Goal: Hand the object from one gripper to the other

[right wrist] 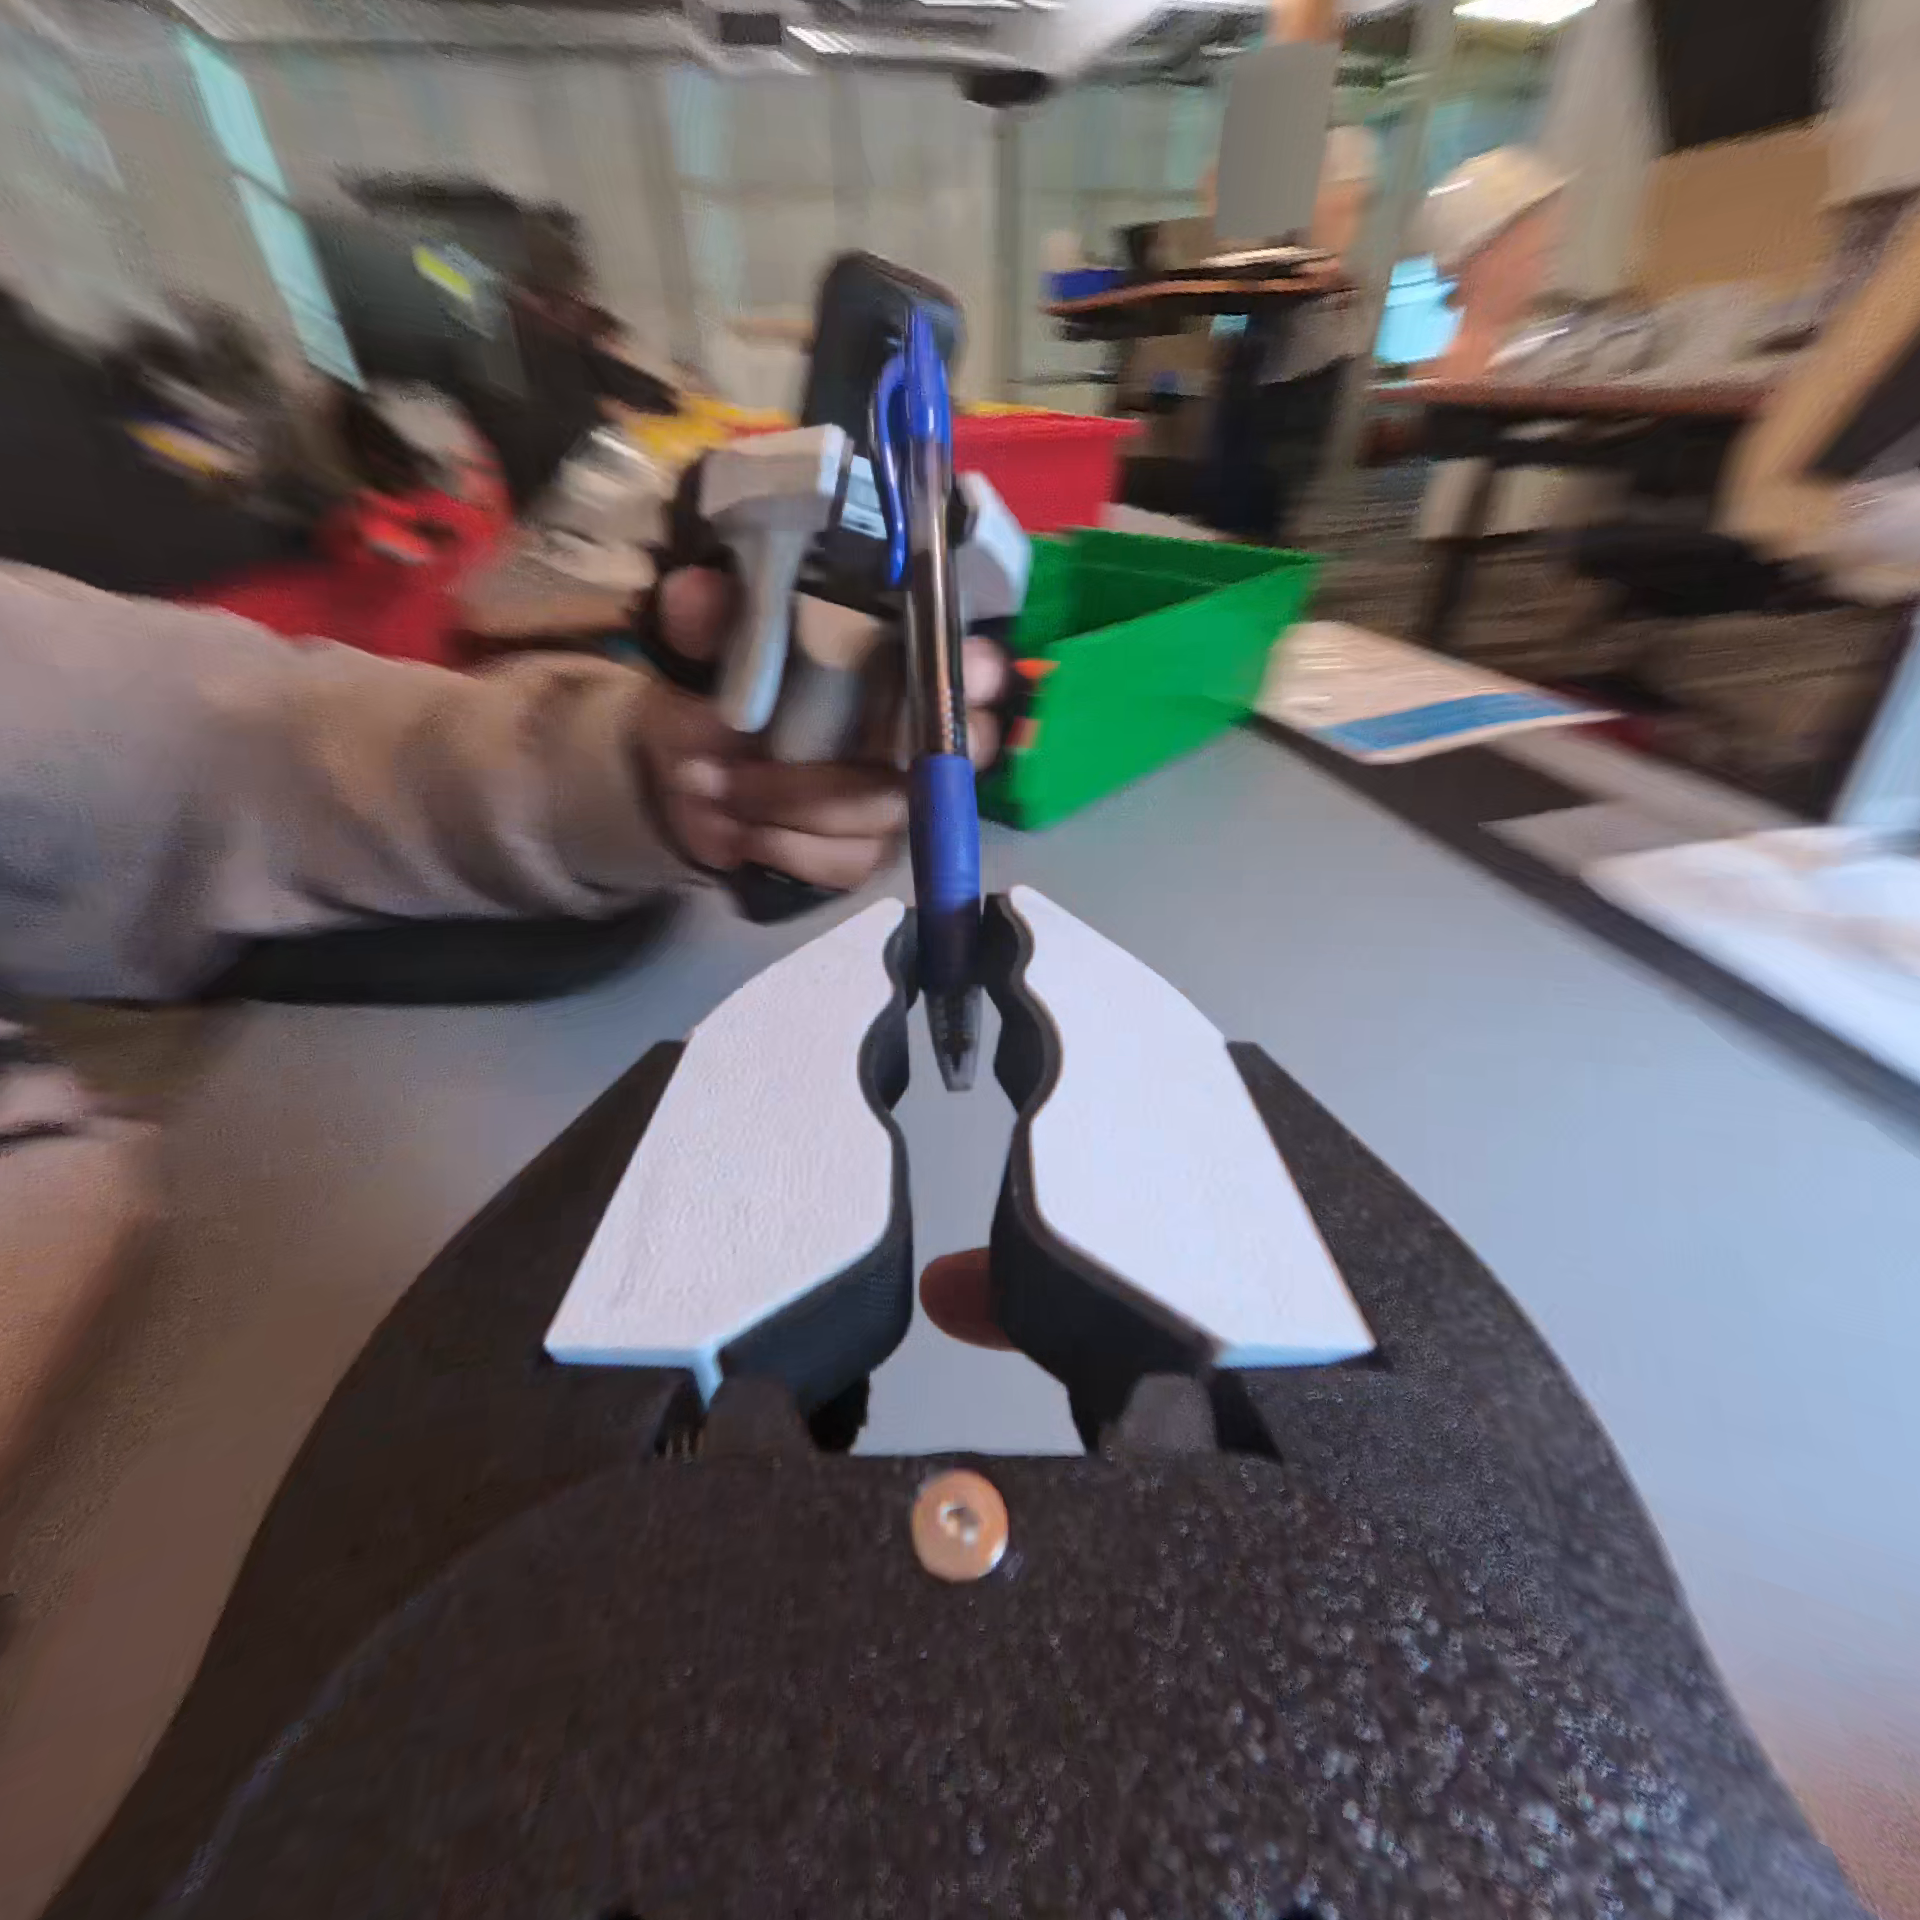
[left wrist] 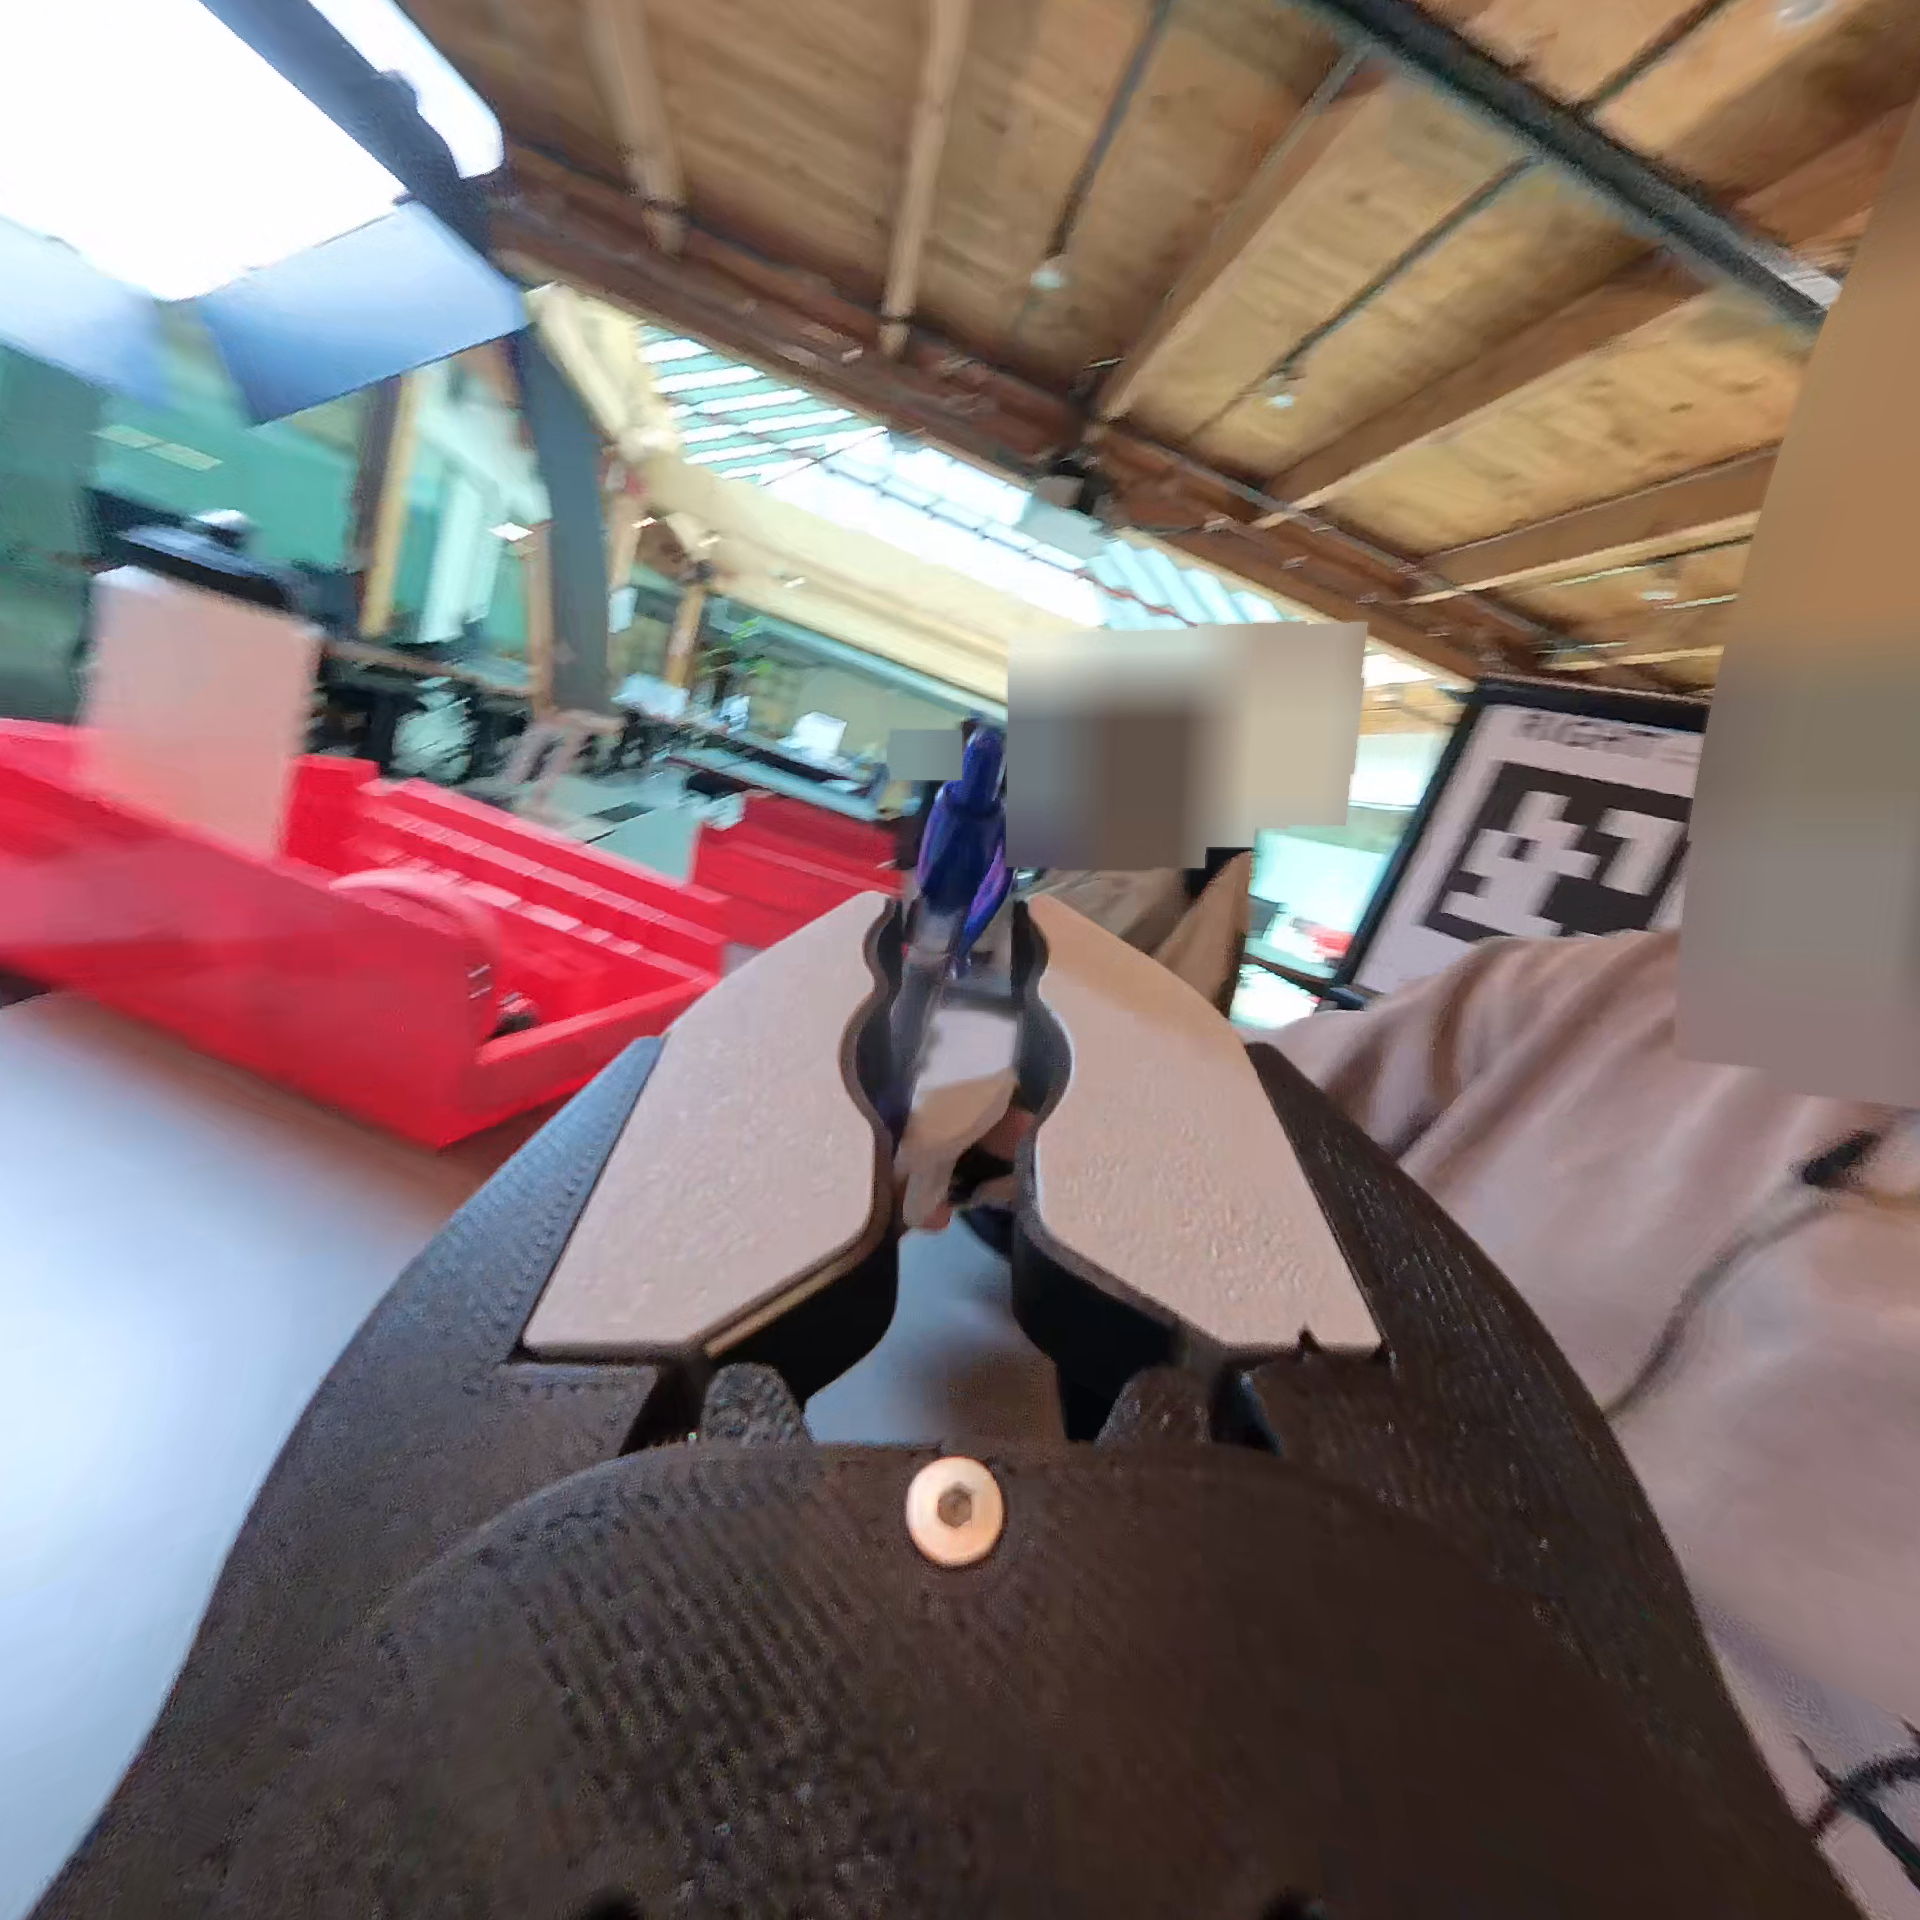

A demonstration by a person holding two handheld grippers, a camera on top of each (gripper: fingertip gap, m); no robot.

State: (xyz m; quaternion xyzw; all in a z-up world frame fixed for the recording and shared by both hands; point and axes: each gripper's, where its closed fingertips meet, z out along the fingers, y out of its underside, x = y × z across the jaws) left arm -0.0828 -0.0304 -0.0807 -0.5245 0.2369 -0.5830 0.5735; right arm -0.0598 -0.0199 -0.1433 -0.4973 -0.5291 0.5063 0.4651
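The blue retractable pen stands near upright above the grey table, caught at both ends; the right gripper is narrowed onto its rubber grip section, writing tip lying in the gap behind the pads; the left gripper, seen farther off in a person's hand, brackets the clear barrel below the clip. From the left wrist view the pen lies against one finger, a gap showing at the other; whether that grip is firm cannot be told. Risks, as judged: release by either gripper before the other bears the load would drop the pen; pulling apart while both clamp would twist or flick it; the smooth barrel may slide. A green bin sits beyond.
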